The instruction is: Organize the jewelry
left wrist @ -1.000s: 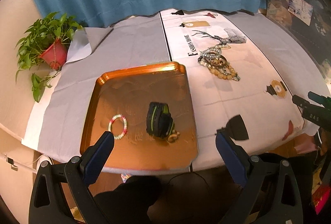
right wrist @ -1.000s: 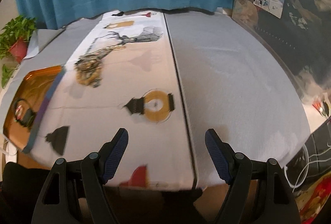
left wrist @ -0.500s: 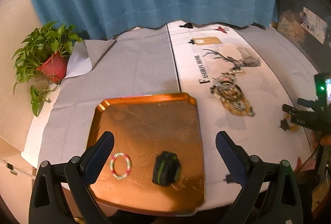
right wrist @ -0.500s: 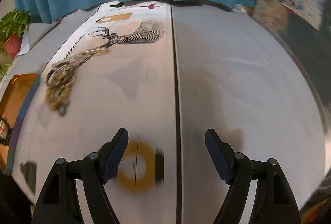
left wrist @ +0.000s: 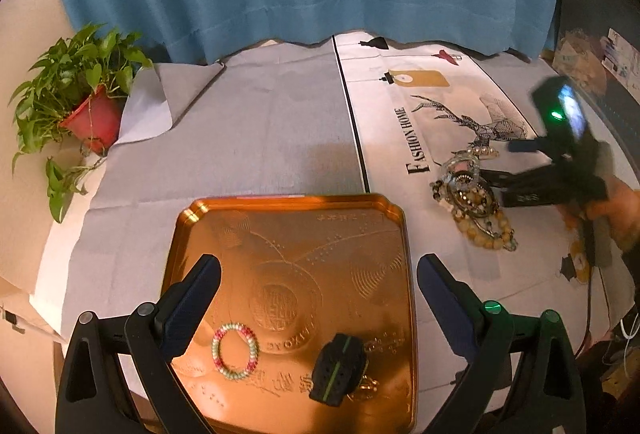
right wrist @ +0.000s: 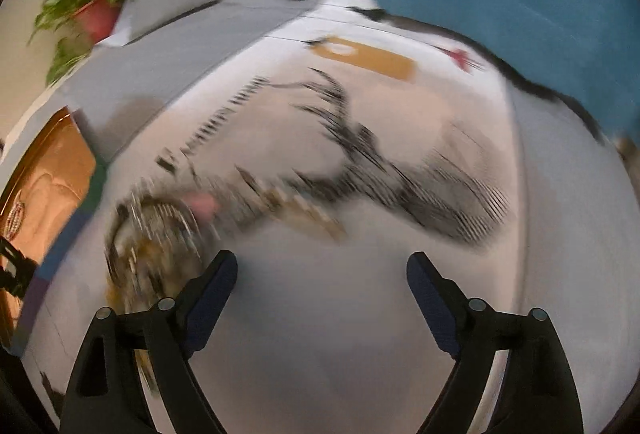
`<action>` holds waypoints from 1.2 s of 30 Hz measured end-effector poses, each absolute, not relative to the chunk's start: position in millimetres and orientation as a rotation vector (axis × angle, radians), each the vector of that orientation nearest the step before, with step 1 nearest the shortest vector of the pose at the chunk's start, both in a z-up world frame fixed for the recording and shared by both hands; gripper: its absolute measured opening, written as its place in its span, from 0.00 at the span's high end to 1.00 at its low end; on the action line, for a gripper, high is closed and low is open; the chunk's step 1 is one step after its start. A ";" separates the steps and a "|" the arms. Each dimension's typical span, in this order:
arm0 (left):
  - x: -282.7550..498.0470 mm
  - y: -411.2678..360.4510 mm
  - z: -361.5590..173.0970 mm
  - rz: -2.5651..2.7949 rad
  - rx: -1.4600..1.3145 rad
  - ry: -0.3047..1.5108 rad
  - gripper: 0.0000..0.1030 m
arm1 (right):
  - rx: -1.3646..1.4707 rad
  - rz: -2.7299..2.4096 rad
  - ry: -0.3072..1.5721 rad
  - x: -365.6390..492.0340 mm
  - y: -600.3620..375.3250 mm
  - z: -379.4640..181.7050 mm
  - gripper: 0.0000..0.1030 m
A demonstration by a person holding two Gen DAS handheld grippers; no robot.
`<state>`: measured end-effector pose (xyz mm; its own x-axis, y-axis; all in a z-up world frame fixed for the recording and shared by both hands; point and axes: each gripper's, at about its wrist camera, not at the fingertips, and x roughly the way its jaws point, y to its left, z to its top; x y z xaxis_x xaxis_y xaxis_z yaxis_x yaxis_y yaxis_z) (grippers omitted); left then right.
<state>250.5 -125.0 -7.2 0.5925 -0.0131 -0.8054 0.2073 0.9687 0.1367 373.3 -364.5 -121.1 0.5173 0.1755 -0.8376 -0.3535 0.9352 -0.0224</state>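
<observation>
We see the pile of jewelry (right wrist: 160, 234) lying on the surface (right wrist: 340, 314) just ahead and to the left of the right hand-held gripper (right wrist: 322, 274), whose jaws have just been opening and stand wide with nothing between them; the pile's long axis seems to run from the heap by the left finger up and rightward as a beaded strand. The right hand-held gripper is clearly the nearer, since the left hand-held gripper (left wrist: 318, 278), also spread and empty, hangs over the orange tray (left wrist: 192, 218). The right view is smeared, while the left view shows the pile (left wrist: 472, 201) sharply, and a bracelet (left wrist: 235, 351) and black band (left wrist: 338, 368) in the tray.
</observation>
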 end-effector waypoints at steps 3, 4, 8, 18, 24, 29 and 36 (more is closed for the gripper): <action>256.9 -127.6 -3.5 -0.133 0.239 0.920 0.05 | -0.208 0.315 0.962 389.7 -352.6 -121.3 0.19; 259.3 -129.4 -1.8 -0.137 0.241 0.917 0.05 | -0.182 0.312 0.953 389.3 -353.4 -120.2 0.26; 271.4 -143.4 4.8 -0.192 0.231 0.908 0.05 | -0.148 0.218 0.932 379.7 -369.8 -115.8 0.89; 359.1 -208.5 -43.3 -0.367 0.152 1.098 0.05 | -0.025 -0.050 0.942 318.2 -453.8 -112.8 0.89; 405.6 -220.9 -83.9 -0.301 0.142 1.200 0.13 | -0.017 -0.039 0.913 308.0 -458.8 -113.7 0.88; 416.6 -227.3 -105.6 -0.318 0.160 1.275 0.31 | -0.014 -0.028 0.905 303.4 -461.2 -113.8 0.88; 420.1 -228.4 -106.9 -0.310 0.171 1.247 0.38 | -0.021 -0.032 0.896 301.5 -459.9 -114.1 0.88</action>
<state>420.1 -228.4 -106.9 0.2837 -0.1373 -0.9490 0.3229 0.9456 -0.0403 301.5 -459.9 -114.1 0.6242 -0.0372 -0.7804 0.0193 0.9993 -0.0322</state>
